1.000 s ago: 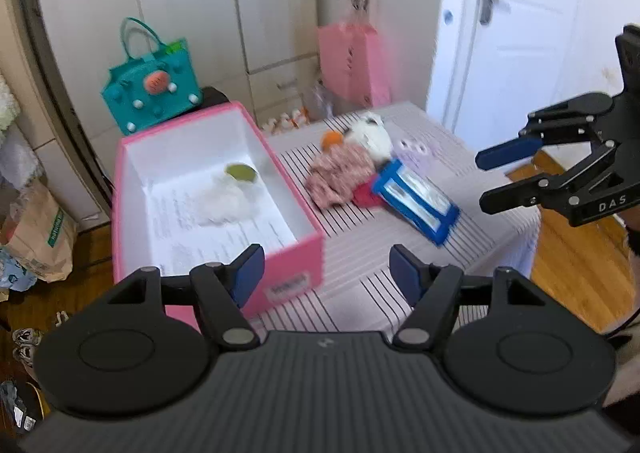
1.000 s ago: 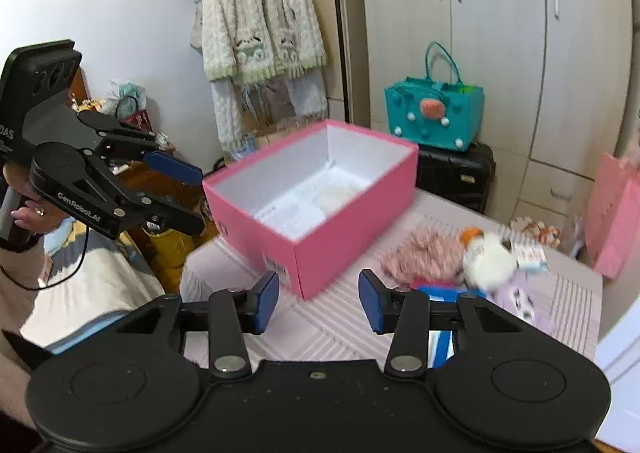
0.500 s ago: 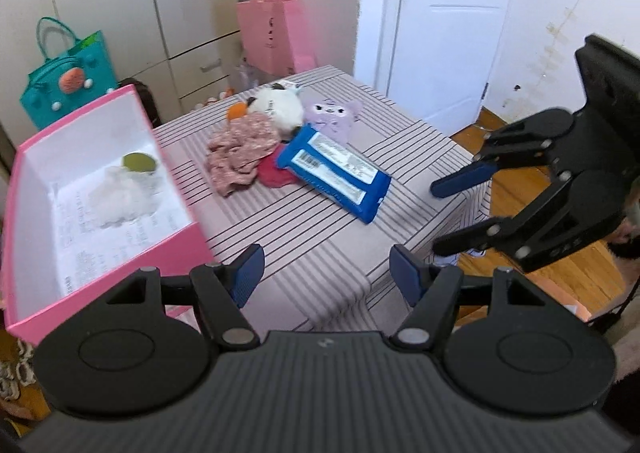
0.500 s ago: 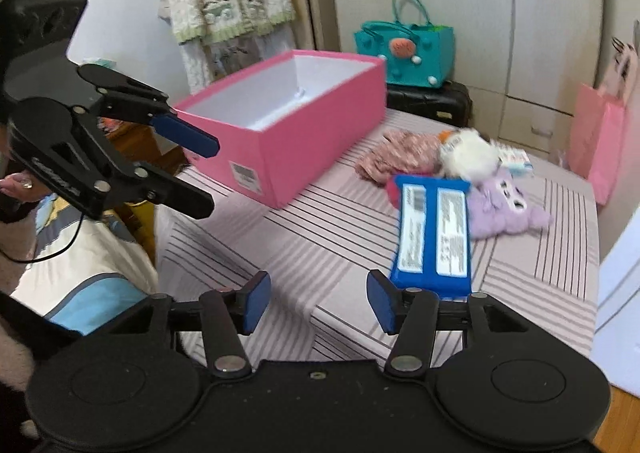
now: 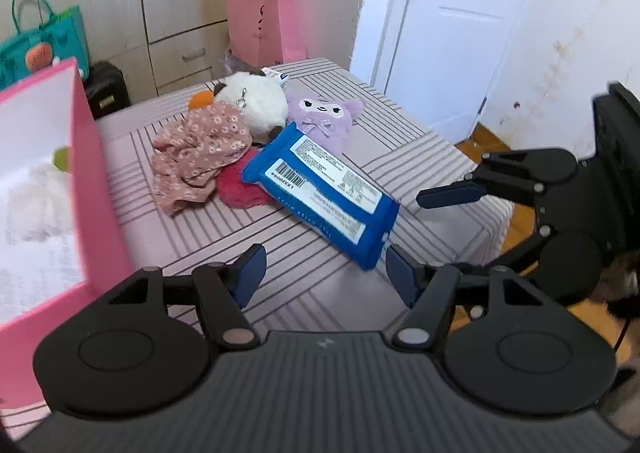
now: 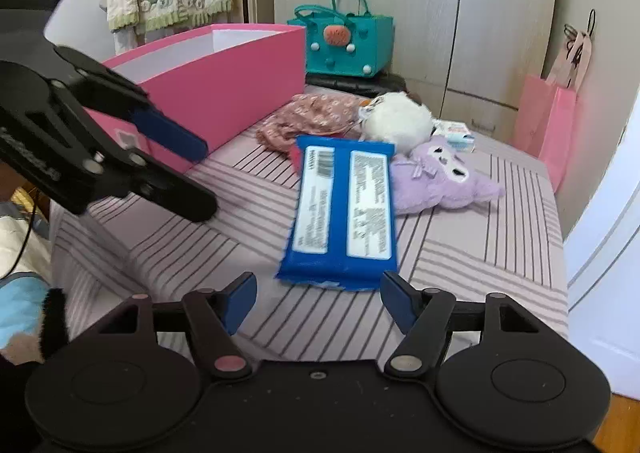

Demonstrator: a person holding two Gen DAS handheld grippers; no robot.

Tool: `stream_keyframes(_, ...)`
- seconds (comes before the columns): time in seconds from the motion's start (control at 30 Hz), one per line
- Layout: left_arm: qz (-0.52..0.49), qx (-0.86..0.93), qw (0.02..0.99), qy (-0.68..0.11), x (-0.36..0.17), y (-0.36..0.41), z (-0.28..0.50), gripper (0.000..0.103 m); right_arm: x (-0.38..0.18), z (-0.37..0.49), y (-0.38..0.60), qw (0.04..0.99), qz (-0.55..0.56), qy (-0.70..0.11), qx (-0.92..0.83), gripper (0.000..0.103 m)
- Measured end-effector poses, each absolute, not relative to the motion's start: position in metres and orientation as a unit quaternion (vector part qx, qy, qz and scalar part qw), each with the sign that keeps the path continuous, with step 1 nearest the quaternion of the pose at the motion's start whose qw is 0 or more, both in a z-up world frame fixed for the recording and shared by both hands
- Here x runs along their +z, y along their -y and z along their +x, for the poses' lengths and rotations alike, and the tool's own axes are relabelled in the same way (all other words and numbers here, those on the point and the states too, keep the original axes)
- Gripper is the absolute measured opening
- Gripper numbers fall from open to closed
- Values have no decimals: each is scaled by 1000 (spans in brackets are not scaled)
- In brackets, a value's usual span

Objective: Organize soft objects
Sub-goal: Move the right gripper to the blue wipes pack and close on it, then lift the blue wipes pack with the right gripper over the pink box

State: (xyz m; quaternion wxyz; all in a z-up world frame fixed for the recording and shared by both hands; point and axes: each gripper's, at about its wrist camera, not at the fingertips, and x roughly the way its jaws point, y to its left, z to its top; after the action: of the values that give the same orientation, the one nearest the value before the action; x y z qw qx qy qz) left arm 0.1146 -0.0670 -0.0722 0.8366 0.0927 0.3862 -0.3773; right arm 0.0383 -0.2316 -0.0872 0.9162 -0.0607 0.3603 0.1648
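Reaching for the blue pack on the table, my right gripper has just been opening, nothing in it — left gripper empty too. Pack looks squishy, light, slippery; I'd pinch its near end.

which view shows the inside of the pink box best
The left wrist view. It looks past the near wall of the pink box onto its white floor, with a pale fluffy item and something green inside, though blurred. The right wrist view shows the pink box from outside: only its side and a strip of white inner wall.
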Motion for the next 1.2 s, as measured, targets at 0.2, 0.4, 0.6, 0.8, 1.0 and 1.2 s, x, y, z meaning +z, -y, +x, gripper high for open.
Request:
stream_keyframes(0.2, 58, -358, 849, -384, -91, 83, 133, 60, -98, 50, 238, 922, -56, -339, 179, 86)
stream_keyframes(0.4, 23, -342, 869, -357, -107, 87, 140, 56, -109, 66, 237, 923, -63, -332, 184, 86)
stream_keyframes(0.6, -11, -328, 868, -373, -126, 87, 144, 46, -118, 80, 240, 920, -40, -339, 194, 89)
stream_keyframes(0.8, -79, -339, 854, -386, -137, 86, 146, 33, -122, 83, 241, 923, -20, -336, 189, 89)
stream_keyframes(1.0, -50, -311, 871, -376, -134, 100, 132, 23, -123, 81, 239, 929, -21, -322, 180, 83)
stream_keyframes(1.2, -106, -291, 866, -392, -138, 99, 131, 21, -124, 73, 240, 940, 2, -305, 152, 73)
